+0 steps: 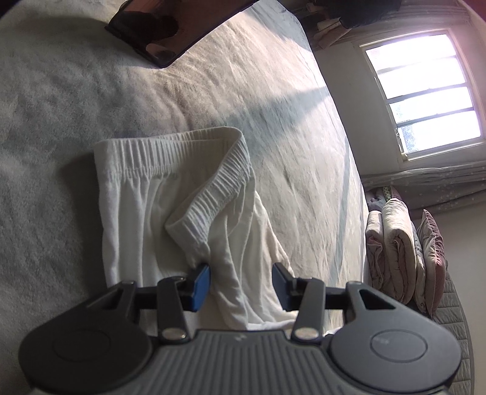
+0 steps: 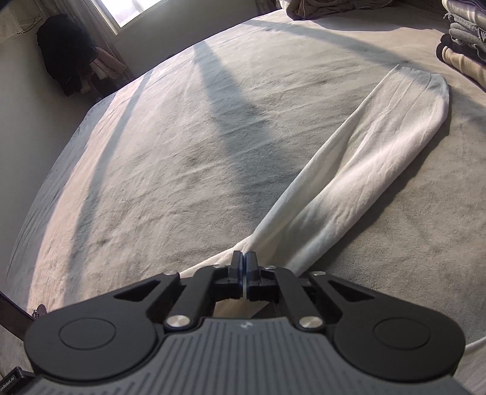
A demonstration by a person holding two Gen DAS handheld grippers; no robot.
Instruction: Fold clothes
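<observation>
A pair of white trousers lies on the bed. In the left wrist view its elastic waistband end lies crumpled, one waistband corner folded down toward my left gripper. That gripper is open, its blue pads either side of a bunched ridge of the cloth without clamping it. In the right wrist view the trouser legs stretch away to the upper right, flat on the bed. My right gripper is shut on the near edge of the white cloth.
The grey bedsheet covers the bed, with sun stripes across it. A dark headboard is at the far end. Folded quilts and pillows stand beside the bed. Stacked folded clothes lie on the bed's far right.
</observation>
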